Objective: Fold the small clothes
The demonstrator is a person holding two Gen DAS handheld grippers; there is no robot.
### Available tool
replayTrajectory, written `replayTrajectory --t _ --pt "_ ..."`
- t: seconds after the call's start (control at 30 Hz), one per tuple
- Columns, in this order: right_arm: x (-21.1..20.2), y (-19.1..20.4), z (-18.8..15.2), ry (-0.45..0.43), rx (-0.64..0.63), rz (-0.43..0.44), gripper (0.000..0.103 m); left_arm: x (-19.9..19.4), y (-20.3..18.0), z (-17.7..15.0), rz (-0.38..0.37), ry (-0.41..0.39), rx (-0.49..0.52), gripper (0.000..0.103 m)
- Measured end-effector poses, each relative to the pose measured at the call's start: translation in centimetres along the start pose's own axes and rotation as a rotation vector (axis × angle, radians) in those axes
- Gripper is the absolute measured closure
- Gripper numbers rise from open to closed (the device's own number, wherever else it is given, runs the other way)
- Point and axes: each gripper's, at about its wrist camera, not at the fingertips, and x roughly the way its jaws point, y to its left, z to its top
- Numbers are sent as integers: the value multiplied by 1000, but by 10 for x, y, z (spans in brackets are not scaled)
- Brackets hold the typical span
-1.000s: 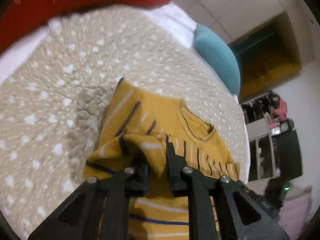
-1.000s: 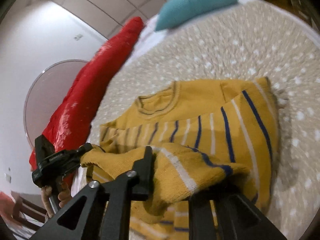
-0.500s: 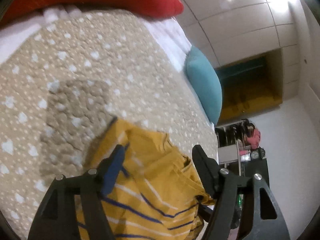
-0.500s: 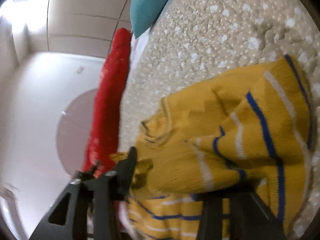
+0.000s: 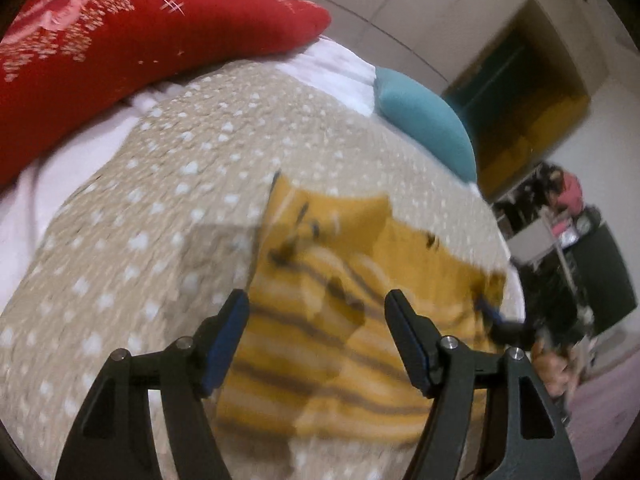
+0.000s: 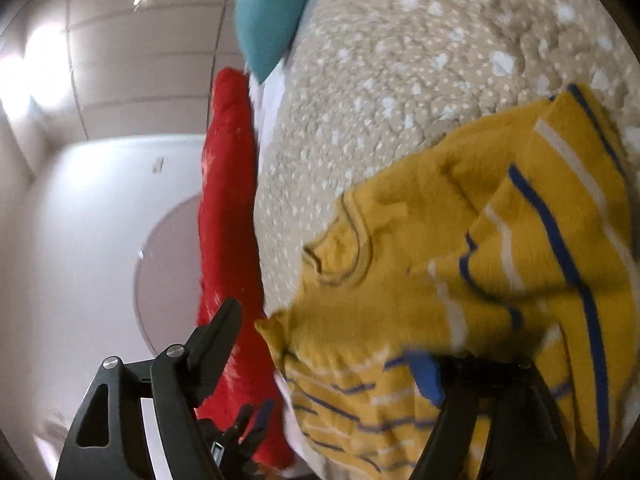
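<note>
Both your grippers hang open over the sweater on the bed.

Your left gripper (image 5: 316, 344) has its fingers (image 5: 226, 336) spread wide with nothing between them, poised above the striped part of the yellow sweater (image 5: 340, 320). Your right gripper (image 6: 332, 356) is spread wide too; its right finger lies against the sweater (image 6: 480, 280), but nothing is pinched. The sweater lies rumpled and partly folded on the beige dotted bedspread (image 5: 160, 208). Beyond it, a teal pillow (image 5: 424, 124) and a red pillow (image 5: 120, 36) rest at the far end of the bed.
</note>
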Motion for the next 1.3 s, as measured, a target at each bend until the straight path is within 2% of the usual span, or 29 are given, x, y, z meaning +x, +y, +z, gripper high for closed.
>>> replayTrajectory --t 0.2,0.27,0.3,0.37,0.4,0.47,0.57,0.63,0.7,0.77,0.83,0.9,0.93,1.0,1.07,1.1,1.13,1.17,1.23,1.3 --pt "-33 26 -41 3 -160 -75 16 -28 6 -49 13 -59 21 25" --pt "-33 36 -53 0 -245 -146 17 -21 8 -53 21 -60 20 24" --pt "-31 41 -56 -11 -296 -204 18 -17 10 -52 33 -55 13 24" --pt "-21 49 -59 -65 -426 -375 28 -7 15 -50 50 -54 -6 24" --pt "-12 55 -59 -105 -503 -484 29 -3 17 -49 48 -61 -13 24" --pt "7 57 -51 -136 -582 -634 34 1 21 -44 45 -74 -18 24" --pt "37 43 -26 -145 -591 -847 38 0 29 -37 61 -120 -8 24" --pt "58 33 -11 -122 -609 -988 34 -6 36 -35 68 -151 -17 24" --pt "62 39 -8 -160 -606 -1036 34 -13 47 -37 56 -177 -39 24" --pt "62 59 -16 -232 -608 -1037 34 -16 57 -39 58 -190 -44 24" --pt "57 88 -37 -304 -641 -971 34 -20 62 -39 65 -202 -31 24" --pt "63 114 -64 -307 -701 -887 34 -26 67 -40 60 -217 -23 24" --pt "72 125 -77 -273 -734 -841 34 -29 69 -39 53 -222 -17 24" --pt "100 137 -104 -169 -782 -776 45 -33 73 -39 50 -230 5 24" --pt "137 140 -130 -52 -824 -744 65 -39 81 -37 38 -243 16 24" --pt "156 141 -140 4 -842 -735 69 -42 84 -36 37 -248 11 24" --pt "179 140 -153 55 -877 -741 74 -46 90 -36 40 -255 -2 24" --pt "196 140 -160 72 -912 -763 75 -49 97 -35 42 -260 -18 24" --pt "234 146 -171 68 -1000 -840 75 -54 110 -35 35 -265 -48 24" --pt "264 150 -168 64 -1054 -901 75 -59 122 -34 36 -267 -73 24"
